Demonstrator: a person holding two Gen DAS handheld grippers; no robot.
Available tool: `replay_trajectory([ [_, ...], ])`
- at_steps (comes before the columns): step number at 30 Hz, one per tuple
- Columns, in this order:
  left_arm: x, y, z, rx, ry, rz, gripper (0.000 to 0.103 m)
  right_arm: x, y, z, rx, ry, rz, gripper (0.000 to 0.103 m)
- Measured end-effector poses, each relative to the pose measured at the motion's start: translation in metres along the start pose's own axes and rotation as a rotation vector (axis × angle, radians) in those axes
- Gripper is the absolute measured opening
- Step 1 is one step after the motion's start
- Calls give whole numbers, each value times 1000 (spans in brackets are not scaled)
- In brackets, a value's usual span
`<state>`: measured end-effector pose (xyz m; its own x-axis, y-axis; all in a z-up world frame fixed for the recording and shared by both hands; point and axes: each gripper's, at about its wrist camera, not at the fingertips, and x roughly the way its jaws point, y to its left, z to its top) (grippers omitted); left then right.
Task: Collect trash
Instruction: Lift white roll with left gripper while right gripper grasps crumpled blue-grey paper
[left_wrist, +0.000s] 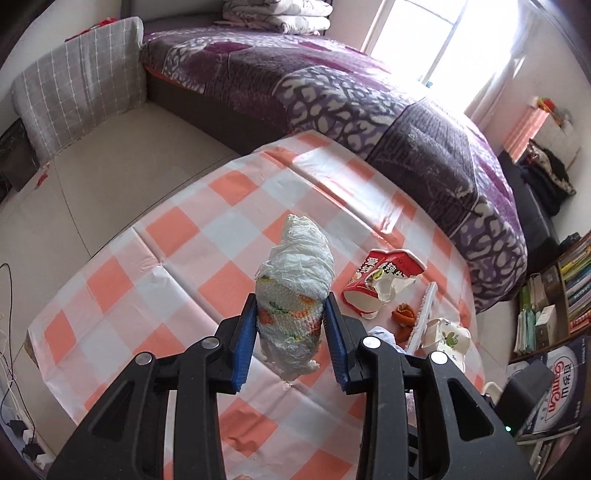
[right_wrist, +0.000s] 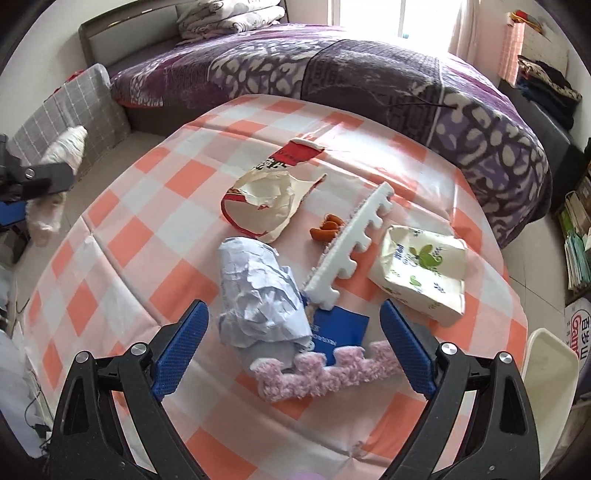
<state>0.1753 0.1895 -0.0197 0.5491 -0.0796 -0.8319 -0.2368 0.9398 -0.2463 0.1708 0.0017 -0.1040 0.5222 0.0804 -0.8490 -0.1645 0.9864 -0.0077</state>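
My left gripper (left_wrist: 290, 314) is shut on a crumpled white wrapper bundle (left_wrist: 295, 280) with orange and green print, held above the checked table (left_wrist: 184, 229). It also shows at the left edge of the right wrist view (right_wrist: 62, 155). My right gripper (right_wrist: 291, 332) is open and empty, its jaws wide either side of a crumpled pale blue paper ball (right_wrist: 258, 295) and a blue card (right_wrist: 340, 328). Beyond lie a torn red and white paper cup (right_wrist: 273, 195), orange peel (right_wrist: 327, 227), a white foam strip (right_wrist: 351, 240), a pink fuzzy strip (right_wrist: 325, 373) and a crushed floral carton (right_wrist: 424, 269).
A bed with a purple blanket (right_wrist: 369, 74) runs along the table's far side. A grey checked seat (left_wrist: 81, 85) stands at the left. A white bin rim (right_wrist: 546, 373) sits at the table's right edge. Bookshelves (left_wrist: 554, 295) stand at the right.
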Motion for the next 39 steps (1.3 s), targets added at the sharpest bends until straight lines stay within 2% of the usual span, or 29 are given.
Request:
replay_trajectory([
  [3,-10,9,3,-12,-21,9,35,10,13,5,-45,11,-25,90],
  [5,-13,15,4,-17,-29,17,35,17,20,6,-72,21,-28,85],
  [6,-13,18,5,-23,-27,16,35,21,22,7,-84,35,-19,76],
  [7,-13,20,5,-28,-24,13,35,26,24,7,-90,56,-9,57],
  [8,-13,23,5,-35,-21,11,35,29,24,7,-91,72,-8,46],
  [10,-13,28,6,-46,-19,8,35,29,24,9,-83,64,8,42],
  [18,-25,37,8,-82,-57,-26,35,-27,15,29,11,-120,185,42],
  [24,-34,31,6,-77,-88,-43,35,-72,2,36,64,-231,243,43],
  [28,-39,20,2,-54,-102,-55,35,-95,-9,28,66,-289,197,43],
  [31,-39,8,-5,-30,-103,-64,35,-109,-19,19,57,-322,130,43],
  [39,-34,-34,-33,74,-95,-72,35,-122,-69,-15,150,-337,12,43],
])
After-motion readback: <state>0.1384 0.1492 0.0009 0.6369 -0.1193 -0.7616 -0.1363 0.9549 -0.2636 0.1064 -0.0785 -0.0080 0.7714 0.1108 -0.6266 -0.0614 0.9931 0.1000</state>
